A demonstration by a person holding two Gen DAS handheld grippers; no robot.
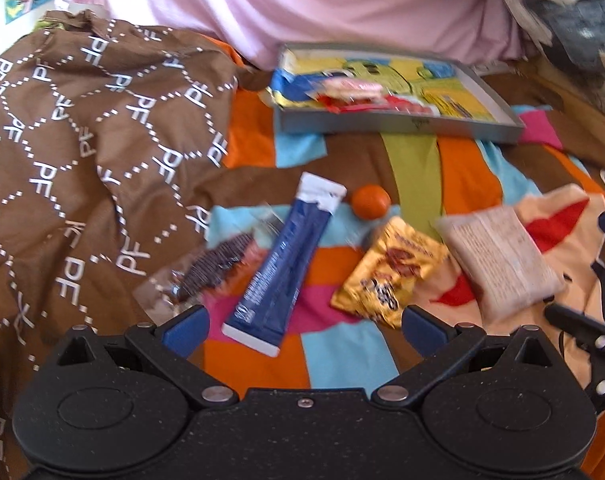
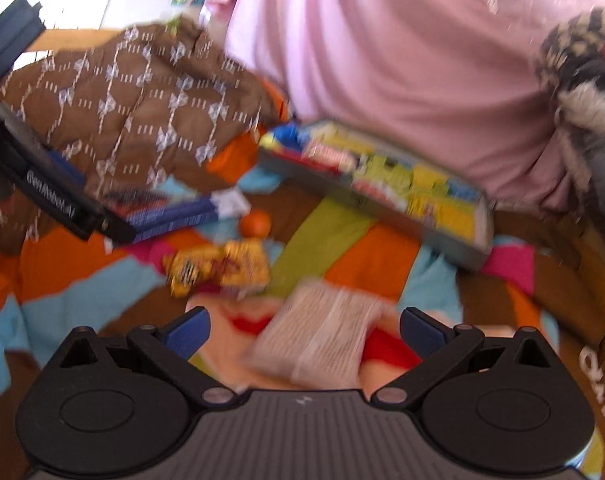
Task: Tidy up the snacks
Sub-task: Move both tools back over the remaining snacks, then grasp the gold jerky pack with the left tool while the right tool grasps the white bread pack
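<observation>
Snacks lie loose on a patchwork bedspread (image 1: 454, 168) of orange, light blue, green, pink and brown, taken here with the shallow grey box (image 1: 398, 126) as the reference point. Behind the box hangs pink cloth (image 1: 342, 0); to its left is heaped a brown quilt (image 1: 82, 128) printed with white letters. The box already holds several wrappers, too jumbled and blurred to count. In front of the box I count five loose items: one small orange fruit (image 1: 370, 200), one long blue packet (image 1: 282, 264), one yellow pouch (image 1: 390, 272), one pale rectangular packet (image 1: 502, 260) and one clear wrapper with a dark biscuit (image 1: 214, 268), the last lying farthest left. The left gripper (image 1: 304, 330) hangs above the near end of the blue packet, fingers apart and empty. The right gripper (image 2: 304, 330) hangs over the pale packet, fingers likewise spread and gripping nothing.
</observation>
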